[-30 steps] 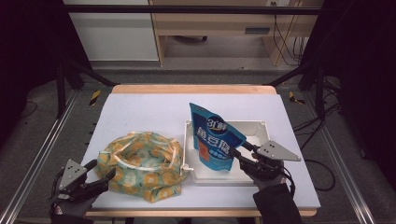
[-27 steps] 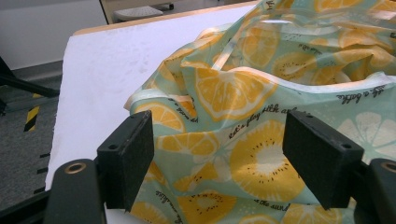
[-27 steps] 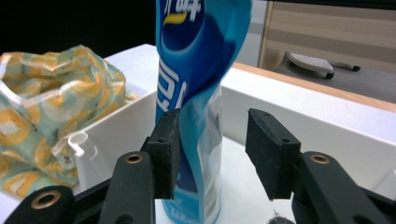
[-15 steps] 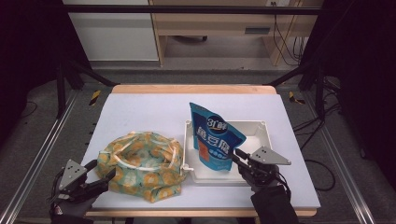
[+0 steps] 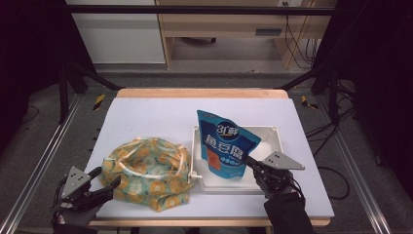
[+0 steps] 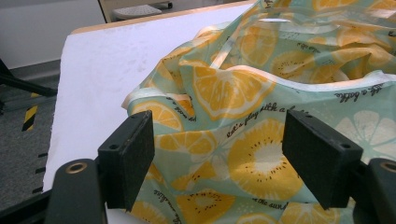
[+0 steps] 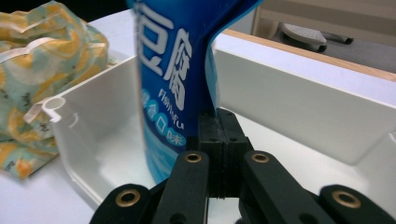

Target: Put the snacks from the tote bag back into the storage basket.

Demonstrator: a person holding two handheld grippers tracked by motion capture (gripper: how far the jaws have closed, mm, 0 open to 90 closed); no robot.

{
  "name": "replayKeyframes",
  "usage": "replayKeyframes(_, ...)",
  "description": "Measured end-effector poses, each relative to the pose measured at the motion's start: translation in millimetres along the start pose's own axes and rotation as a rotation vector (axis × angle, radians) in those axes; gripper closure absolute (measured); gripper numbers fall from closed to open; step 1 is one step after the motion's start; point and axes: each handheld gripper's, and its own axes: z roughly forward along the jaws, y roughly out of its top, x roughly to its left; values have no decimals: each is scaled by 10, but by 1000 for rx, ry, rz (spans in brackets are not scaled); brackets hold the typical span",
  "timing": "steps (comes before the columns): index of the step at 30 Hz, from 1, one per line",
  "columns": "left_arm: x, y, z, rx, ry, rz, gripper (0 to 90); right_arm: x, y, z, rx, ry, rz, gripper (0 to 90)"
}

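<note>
Blue pouch (image 5: 226, 146) stands in the white tray (image 5: 272, 132), your right gripper (image 7: 218, 140) clamped on its edge; your left gripper (image 6: 229, 163), jaws wide, straddles the fruit-print bag (image 5: 148, 170) on the counter (image 5: 146, 112), nothing packed yet.

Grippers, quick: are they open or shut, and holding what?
Left gripper: open, jaws around the fruit-print bag, not gripping.
Right gripper: shut on the blue snack pouch.

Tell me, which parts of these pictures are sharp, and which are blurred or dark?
High view: the white table is evenly lit, the room's sides dark. Left gripper view: the fruit-print bag is sharp, its near black jaws slightly soft. Right gripper view: the blue pouch is readable, the background beyond the white tray blurred.
</note>
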Motion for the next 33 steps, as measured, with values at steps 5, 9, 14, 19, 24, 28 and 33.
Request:
replayKeyframes(5,-2,-1,4,1,-1,-1,252,-77,-2,15,-6,-31,14,900)
replayKeyframes(9,-3,-1,4,0,-1,0,252,-98,14,51,-9,-49,13,900)
replayKeyframes(14,-3,-1,5,1,0,1,252,-136,14,84,-20,-68,22,900)
replayKeyframes(19,-4,-1,6,1,-1,2,252,-143,18,130,-29,-103,28,900)
replayKeyframes(24,-4,-1,8,2,0,1,252,-160,23,161,-39,-114,43,900)
replayKeyframes(28,-4,-1,9,1,-3,3,253,-183,24,186,-44,-117,49,900)
replayKeyframes(33,-3,-1,6,0,-4,2,252,-193,20,196,-49,-121,45,900)
